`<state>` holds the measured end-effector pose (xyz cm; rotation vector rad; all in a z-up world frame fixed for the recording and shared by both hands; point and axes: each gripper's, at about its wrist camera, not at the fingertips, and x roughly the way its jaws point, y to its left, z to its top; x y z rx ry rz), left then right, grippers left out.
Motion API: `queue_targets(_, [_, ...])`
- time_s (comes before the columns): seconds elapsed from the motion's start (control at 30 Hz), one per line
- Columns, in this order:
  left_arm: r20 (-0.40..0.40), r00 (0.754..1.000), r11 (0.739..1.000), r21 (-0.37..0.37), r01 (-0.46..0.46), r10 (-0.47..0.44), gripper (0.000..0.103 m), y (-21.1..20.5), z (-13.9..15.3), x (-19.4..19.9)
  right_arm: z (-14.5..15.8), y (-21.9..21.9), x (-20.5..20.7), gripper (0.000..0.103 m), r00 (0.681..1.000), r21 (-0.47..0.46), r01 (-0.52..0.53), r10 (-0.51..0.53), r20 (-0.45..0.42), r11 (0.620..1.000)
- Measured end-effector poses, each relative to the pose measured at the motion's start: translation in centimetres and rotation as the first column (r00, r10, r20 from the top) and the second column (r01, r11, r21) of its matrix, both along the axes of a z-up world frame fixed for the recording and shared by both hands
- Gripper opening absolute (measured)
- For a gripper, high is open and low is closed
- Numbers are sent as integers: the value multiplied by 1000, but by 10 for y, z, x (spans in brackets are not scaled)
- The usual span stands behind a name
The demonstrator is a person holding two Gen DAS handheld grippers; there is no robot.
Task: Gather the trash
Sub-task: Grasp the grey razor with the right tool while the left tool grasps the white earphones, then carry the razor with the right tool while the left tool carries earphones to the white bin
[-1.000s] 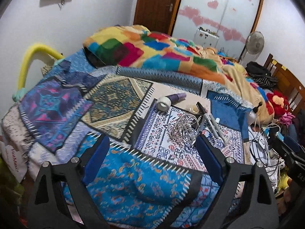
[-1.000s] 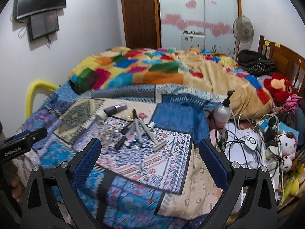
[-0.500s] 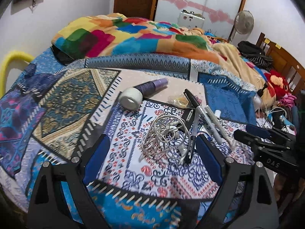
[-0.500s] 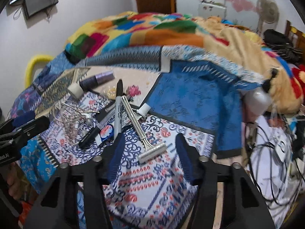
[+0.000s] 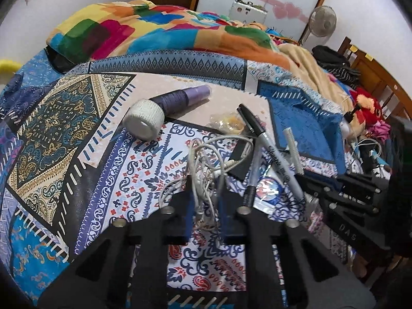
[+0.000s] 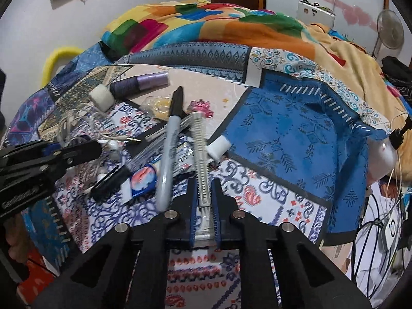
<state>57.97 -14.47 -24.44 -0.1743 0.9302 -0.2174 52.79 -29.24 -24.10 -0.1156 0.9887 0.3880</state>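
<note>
The left gripper (image 5: 204,180) sits low in the centre of its own view, and its jaws have just been closing: they are now pinched together on the tangle of white earphone cable (image 5: 208,154), whose strands pass between the blue pads. In the right wrist view the same gripper comes in from the left edge (image 6: 95,146), over that tangle.

The right gripper (image 6: 204,182), bottom centre of its frame, has also just been closing, and it is clamped on the disposable razor (image 6: 199,139). The ribbed grey handle runs up the frame away from the jaws, while the head lies down between the pads (partly hidden there).

Just left of the razor lies a grey marker with a black cap (image 6: 171,134), its cap end pointing to the upper middle. Crossing under it is a clear wrapper with a blue and pink round label (image 6: 143,177). A black pen (image 6: 109,180) lies lower left of that. Toward the upper left are a white roll of tape (image 6: 101,97) and, touching it, a purple bottle lying on its side (image 6: 140,82). A small white cap (image 6: 218,148) lies just right of the razor handle.

Everything rests on a patchwork bedspread (image 6: 288,128), with a bright multicoloured blanket (image 6: 206,25) heaped across the top of the frame.
</note>
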Motion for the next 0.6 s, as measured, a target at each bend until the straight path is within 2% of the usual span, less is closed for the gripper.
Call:
queue_targets(0.07, [16,1000,1000,-5,-1,1,8,2,8,-5,2,1,-3,9,1000,-8,3,-3,6,1000])
queue_targets(0.27, [47,999,1000,1,-16,16,7,11,35,-18,20,-2,-11,9,999,-9,27,-27,32,1000])
queue_targets(0.6, [117,993,1000,4,-30,30,7,32,99,-64,81,1,-40,9,992,26,47,-49,112,999])
